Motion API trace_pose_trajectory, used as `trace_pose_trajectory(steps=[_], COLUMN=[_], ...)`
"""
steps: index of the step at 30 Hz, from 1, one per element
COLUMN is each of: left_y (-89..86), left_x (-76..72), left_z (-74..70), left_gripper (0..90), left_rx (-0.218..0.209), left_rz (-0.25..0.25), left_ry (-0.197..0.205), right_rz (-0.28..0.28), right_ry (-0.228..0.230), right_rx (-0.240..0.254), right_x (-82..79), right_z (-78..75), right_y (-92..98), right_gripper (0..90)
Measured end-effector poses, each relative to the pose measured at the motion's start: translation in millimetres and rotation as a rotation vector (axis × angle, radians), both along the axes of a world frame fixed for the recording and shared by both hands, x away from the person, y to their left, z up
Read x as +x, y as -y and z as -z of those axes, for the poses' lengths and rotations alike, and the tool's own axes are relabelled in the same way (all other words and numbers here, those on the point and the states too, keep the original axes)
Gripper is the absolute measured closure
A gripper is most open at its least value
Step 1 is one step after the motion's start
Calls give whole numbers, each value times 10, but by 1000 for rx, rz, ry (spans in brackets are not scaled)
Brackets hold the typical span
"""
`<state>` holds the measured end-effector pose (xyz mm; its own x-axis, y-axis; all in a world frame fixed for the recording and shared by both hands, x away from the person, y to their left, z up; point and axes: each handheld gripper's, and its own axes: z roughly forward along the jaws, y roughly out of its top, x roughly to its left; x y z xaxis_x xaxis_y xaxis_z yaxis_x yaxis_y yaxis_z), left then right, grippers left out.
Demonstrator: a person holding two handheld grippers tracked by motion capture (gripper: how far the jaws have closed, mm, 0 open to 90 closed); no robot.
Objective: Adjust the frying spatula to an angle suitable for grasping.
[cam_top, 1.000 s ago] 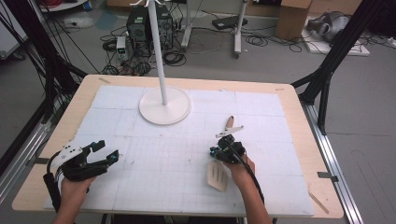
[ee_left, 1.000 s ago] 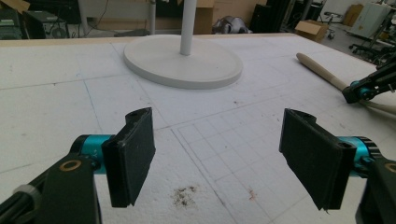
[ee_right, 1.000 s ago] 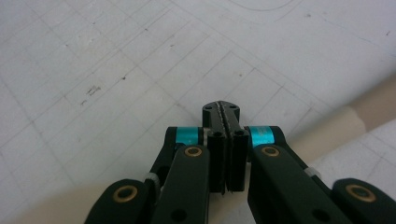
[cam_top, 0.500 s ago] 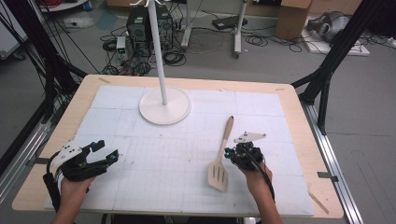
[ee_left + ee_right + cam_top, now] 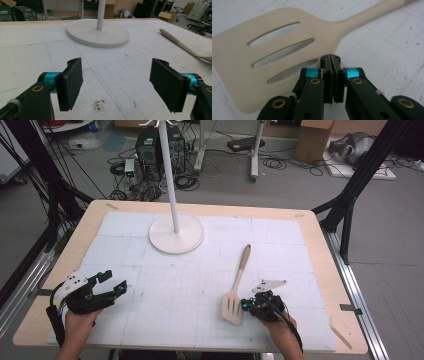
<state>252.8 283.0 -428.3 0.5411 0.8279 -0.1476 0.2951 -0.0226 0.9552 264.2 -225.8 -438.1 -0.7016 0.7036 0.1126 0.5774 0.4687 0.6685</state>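
A pale wooden slotted spatula (image 5: 237,289) lies flat on the white gridded mat, blade toward me and handle pointing away. My right gripper (image 5: 244,306) is shut with nothing between its jaws, its tips at the right edge of the blade. In the right gripper view the closed jaw tips (image 5: 331,59) sit just below the spatula (image 5: 274,47), near its neck; I cannot tell if they touch. My left gripper (image 5: 113,283) rests at the mat's near left, open and empty. Its view (image 5: 117,85) looks toward the spatula handle (image 5: 183,46).
A white stand with a round base (image 5: 176,233) and a thin upright pole stands at the back middle of the mat; its base (image 5: 98,33) is ahead of the left jaws. The wooden table edge (image 5: 325,270) frames the mat. Cables and boxes lie on the floor beyond.
My right hand has moved right off the spatula and back toward the near edge, uncovering the handle. The spatula lies where it was. The left gripper has not moved.
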Motion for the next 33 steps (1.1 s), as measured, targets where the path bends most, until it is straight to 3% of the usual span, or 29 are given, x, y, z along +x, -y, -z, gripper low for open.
trace_pose_trajectory(steps=[7,13,19,24,25,26,27,28,29,30,31,32,33], left_y=[-3,-7,-11,-18,-20,-20,-20,-20,-11,-11,-6,-6,-6], left_x=[5,5,7,3,3,3,1,1,-1,-1,0,0,1], left_z=[2,2,3,1,5,5,6,6,6,6,7,7,7], left_gripper=[269,269,269,269,269,269,269,269,269,269,269,269,269], left_rx=[4,3,5,5,7,7,8,8,5,5,6,6,7], left_rz=[2,1,-1,0,0,0,2,2,0,0,1,1,1], left_ry=[0,1,1,2,2,2,0,0,0,0,1,1,0], right_rz=[-7,-62,-38,-9,64,64,165,165,288,344,398,398,505], right_ry=[-4,12,12,40,87,87,138,138,214,244,258,258,257], right_rx=[28,34,20,31,65,65,89,89,92,85,76,76,62], right_x=[-26,11,104,114,93,93,76,76,59,60,69,69,118], right_z=[18,18,6,-27,-85,-85,-133,-133,-168,-172,-168,-168,-142], right_y=[-75,-347,-576,-529,-312,-312,-61,-61,261,421,569,569,839], right_gripper=[895,895,892,856,827,827,738,738,630,599,575,575,494])
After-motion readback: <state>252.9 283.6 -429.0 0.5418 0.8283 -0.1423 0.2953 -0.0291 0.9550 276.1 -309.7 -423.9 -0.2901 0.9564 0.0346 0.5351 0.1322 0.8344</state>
